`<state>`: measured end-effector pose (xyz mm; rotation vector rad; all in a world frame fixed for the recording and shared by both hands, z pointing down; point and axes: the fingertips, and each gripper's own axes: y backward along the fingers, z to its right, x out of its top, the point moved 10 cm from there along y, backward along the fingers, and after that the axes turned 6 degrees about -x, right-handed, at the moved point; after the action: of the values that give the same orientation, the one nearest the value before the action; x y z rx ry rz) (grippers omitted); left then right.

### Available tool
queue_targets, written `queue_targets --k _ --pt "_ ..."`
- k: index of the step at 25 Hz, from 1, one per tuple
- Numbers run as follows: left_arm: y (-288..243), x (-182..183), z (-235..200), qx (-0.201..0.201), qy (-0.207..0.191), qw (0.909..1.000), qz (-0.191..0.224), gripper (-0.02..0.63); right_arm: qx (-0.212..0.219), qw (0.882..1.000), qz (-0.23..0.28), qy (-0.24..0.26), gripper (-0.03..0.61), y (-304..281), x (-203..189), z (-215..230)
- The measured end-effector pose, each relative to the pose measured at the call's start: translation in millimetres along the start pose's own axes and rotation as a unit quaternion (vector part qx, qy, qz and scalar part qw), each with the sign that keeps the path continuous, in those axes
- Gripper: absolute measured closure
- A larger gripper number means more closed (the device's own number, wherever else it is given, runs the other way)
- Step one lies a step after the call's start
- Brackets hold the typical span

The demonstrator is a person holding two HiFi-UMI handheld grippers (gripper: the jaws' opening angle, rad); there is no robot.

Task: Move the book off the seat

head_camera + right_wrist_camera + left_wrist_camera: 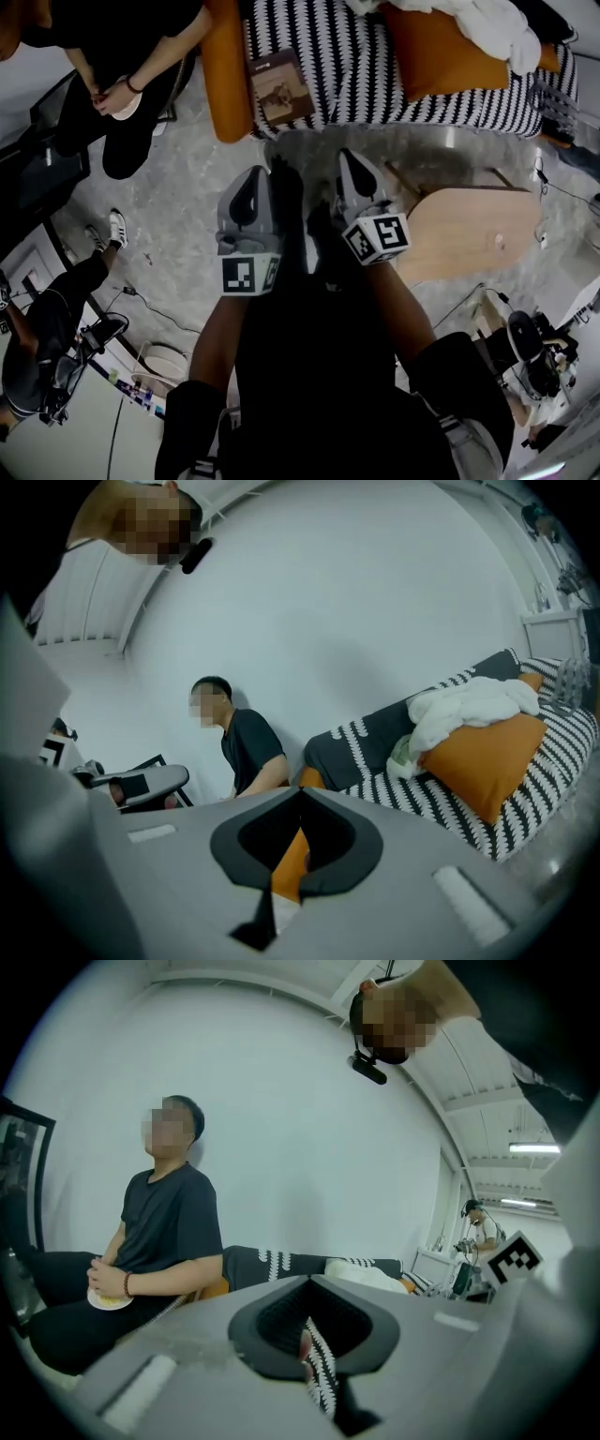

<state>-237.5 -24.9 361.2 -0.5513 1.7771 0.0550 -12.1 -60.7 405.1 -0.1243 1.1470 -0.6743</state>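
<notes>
The book (281, 86), brown with a picture on its cover, lies flat on the black-and-white patterned sofa seat (356, 84), near its left end beside an orange cushion (225, 70). My left gripper (255, 174) and right gripper (349, 156) hover side by side over the floor in front of the sofa, short of the book and pointing toward it. In the left gripper view the jaws (309, 1283) stand together with only a thin slit between them, and nothing is held. The right gripper's jaws (300, 794) stand the same way. Neither gripper view shows the book.
An orange pillow (441, 47) and a white cloth (487, 28) lie on the sofa's right part. A small wooden table (469, 230) stands to the right of my grippers. A person in black (122, 84) sits left of the sofa; cables and gear line the floor edges.
</notes>
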Motion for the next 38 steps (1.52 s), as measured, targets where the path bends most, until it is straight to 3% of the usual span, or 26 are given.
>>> queue_targets --k 11,29,38 --pt "-41 -53 -44 0.001 0.028 0.9993 -0.023 0.609 -0.018 0.999 -0.044 -0.018 0.563 -58 -55 31" --pt "-86 -111 -82 -0.024 0.052 0.9974 -0.044 0.607 -0.044 0.991 -0.107 -0.068 0.462 -131 -154 72" --pt "-108 -139 -106 -0.024 0.064 0.9961 -0.056 0.607 -0.052 0.986 -0.144 -0.063 0.411 -173 -199 106"
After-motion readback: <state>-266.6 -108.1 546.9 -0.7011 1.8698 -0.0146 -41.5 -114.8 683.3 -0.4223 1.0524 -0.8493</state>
